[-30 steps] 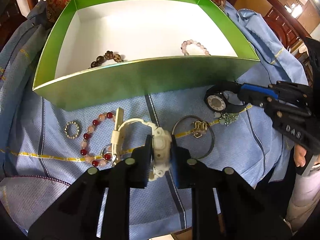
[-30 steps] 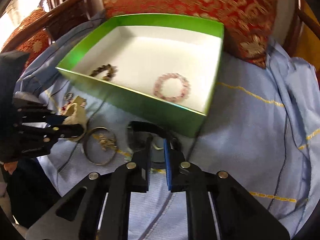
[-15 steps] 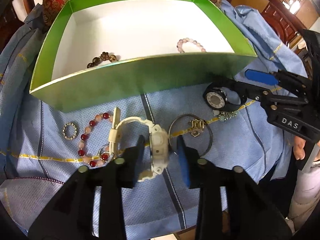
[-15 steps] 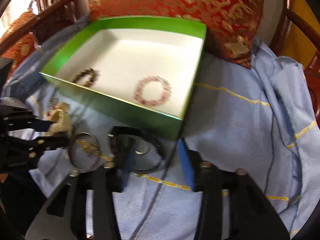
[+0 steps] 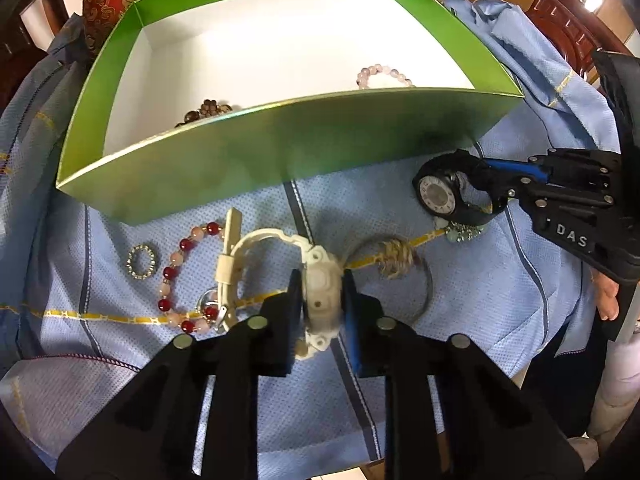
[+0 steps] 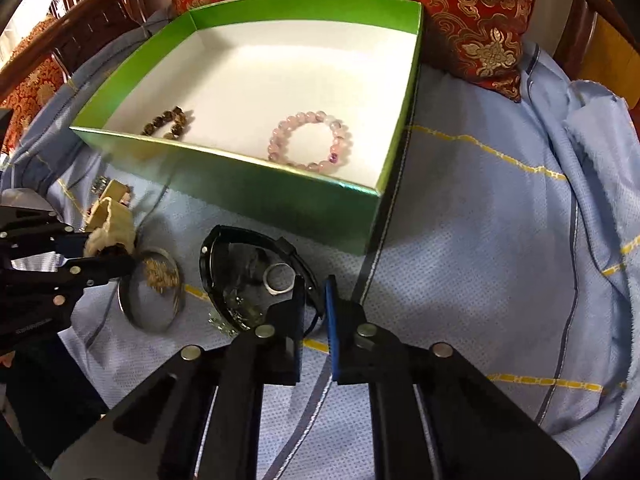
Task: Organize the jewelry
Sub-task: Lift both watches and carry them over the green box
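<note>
While the left tool closes on the white watch, the right tool pinches the black watch — strap only.

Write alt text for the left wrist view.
The left gripper has its jaws closing on a cream watch lying on blue cloth. Behind stands a green box; at right, the right gripper grips a black watch.
</note>
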`<action>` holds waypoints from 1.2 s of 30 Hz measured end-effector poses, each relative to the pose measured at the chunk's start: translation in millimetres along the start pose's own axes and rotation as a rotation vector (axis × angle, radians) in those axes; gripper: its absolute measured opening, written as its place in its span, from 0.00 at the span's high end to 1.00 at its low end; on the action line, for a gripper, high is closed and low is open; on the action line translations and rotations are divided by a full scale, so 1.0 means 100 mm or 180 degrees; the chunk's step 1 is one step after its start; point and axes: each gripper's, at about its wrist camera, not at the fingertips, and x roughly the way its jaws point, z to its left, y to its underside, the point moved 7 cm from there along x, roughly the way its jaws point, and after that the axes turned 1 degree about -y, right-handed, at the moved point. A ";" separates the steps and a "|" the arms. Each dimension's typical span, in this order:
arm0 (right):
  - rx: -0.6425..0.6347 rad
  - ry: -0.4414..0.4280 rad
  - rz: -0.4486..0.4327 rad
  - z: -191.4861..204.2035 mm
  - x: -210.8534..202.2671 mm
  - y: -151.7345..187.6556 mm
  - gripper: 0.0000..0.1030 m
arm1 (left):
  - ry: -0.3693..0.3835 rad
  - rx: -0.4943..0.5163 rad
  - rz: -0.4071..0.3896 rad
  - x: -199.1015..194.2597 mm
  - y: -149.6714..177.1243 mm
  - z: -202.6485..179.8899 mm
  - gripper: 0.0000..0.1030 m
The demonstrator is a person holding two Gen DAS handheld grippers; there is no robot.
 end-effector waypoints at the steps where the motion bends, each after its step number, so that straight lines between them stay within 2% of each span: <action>1: -0.0008 -0.0013 -0.0024 0.00 -0.02 0.00 0.90 | -0.0013 0.0000 -0.0016 -0.02 0.00 0.01 0.82; 5: -0.0076 -0.0040 -0.0165 0.05 -0.21 -0.05 0.90 | -0.0124 0.0028 -0.0205 -0.23 -0.05 0.03 0.82; 11: -0.0225 -0.0202 -0.0415 0.18 -0.51 -0.09 0.90 | 0.0020 0.0104 -0.0494 -0.62 -0.05 -0.06 0.82; 13: -0.0246 -0.0188 -0.0376 0.20 -0.47 -0.10 0.90 | 0.0044 0.0129 -0.0463 -0.60 -0.04 -0.09 0.82; 19: -0.0213 -0.0120 -0.0253 0.19 -0.31 -0.08 0.90 | -0.0104 0.0124 -0.0169 -0.31 0.05 -0.05 0.82; 28: -0.0187 -0.0123 -0.0246 0.18 -0.29 -0.07 0.90 | 0.0042 0.0036 -0.0177 -0.32 0.03 -0.01 0.81; 34: -0.0199 -0.0114 -0.0222 0.17 -0.27 -0.07 0.90 | -0.0093 -0.0003 -0.0039 -0.14 0.02 0.02 0.79; 36: -0.0206 -0.0117 -0.0229 0.17 -0.28 -0.08 0.90 | -0.0084 -0.0016 -0.0081 -0.18 0.01 0.03 0.83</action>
